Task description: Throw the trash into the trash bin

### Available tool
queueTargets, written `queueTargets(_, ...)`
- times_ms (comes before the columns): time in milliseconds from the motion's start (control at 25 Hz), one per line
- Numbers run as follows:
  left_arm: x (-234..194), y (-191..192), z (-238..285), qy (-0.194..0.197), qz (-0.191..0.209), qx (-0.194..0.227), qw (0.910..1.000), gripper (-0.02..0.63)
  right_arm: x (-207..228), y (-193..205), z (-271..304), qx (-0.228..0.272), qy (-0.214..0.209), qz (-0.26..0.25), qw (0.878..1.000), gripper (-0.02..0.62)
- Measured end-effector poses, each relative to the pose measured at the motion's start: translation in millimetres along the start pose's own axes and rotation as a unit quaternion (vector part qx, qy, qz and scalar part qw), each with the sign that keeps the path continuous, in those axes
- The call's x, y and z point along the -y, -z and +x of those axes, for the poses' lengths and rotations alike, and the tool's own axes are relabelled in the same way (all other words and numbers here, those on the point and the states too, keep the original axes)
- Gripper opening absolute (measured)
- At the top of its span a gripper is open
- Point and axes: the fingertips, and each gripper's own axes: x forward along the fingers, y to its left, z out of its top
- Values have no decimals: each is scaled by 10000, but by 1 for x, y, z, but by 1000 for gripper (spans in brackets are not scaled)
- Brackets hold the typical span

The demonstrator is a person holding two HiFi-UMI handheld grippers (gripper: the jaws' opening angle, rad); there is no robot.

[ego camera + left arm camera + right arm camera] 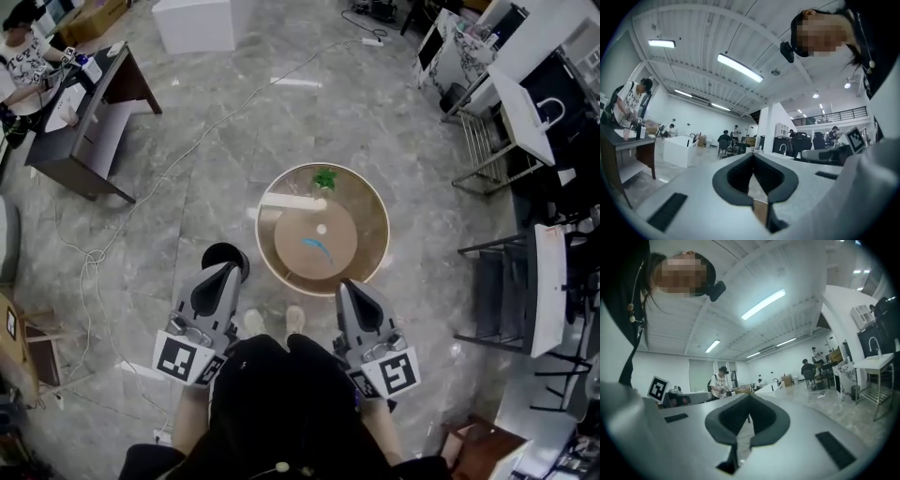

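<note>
**pim:** Jaws first. In the left gripper view the left gripper [753, 157] is clenched, dark pads meeting at the tip, nothing pinched. It points level across the room, so you mostly get ceiling, a person [629, 101] at a dark desk [618, 140] far left, and a white block [677, 150] on the floor.

**rook:** Same deal in the right gripper view. The right gripper [749, 399] is closed tight and empty, aimed level at another part of the room. Nothing trash-like in either of those.

**pim:** So where's the trash?

**rook:** Head view. Just past the person's shoes [274, 321] sits a round tan tub [377, 220], and everything's inside its rim: a green scrap [325, 178] at the far edge, a white strip [289, 200] on the left, a white ball [322, 228] in the middle, a blue scrap [317, 249] nearer. Both grippers sit either side of the torso, nearer than the tub and touching nothing.

**pim:** Is the tub the bin though? There's a black round thing [216, 253] just left of it, half hidden behind the left gripper's tip.

**rook:** Can't tell. If the tub's the bin, the job looks done. If it's a low table, nothing's been picked up. Shut, empty and pulled in close reads like a resting pose to me, not a reach.
</note>
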Motion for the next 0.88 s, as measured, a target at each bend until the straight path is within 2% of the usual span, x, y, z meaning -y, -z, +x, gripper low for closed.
queueTargets(160,-6,-13,-13,-191,436,95,9988,6,17,-12,-19,160,582,-92,9981,3)
queueTargets(320,-17,-26,-22,-350,669,237,9969,6,20,-18,-24,203,858,-218,9959,3)
queueTargets(520,-23,-37,-24,-378,619,472,9962,6,19,-24,-20,231,903,-300,9952,3)
queueTargets(880,-30,-33,-30,-415,556,320,9971,6,13,-22,-11,167,809,-294,9961,3)
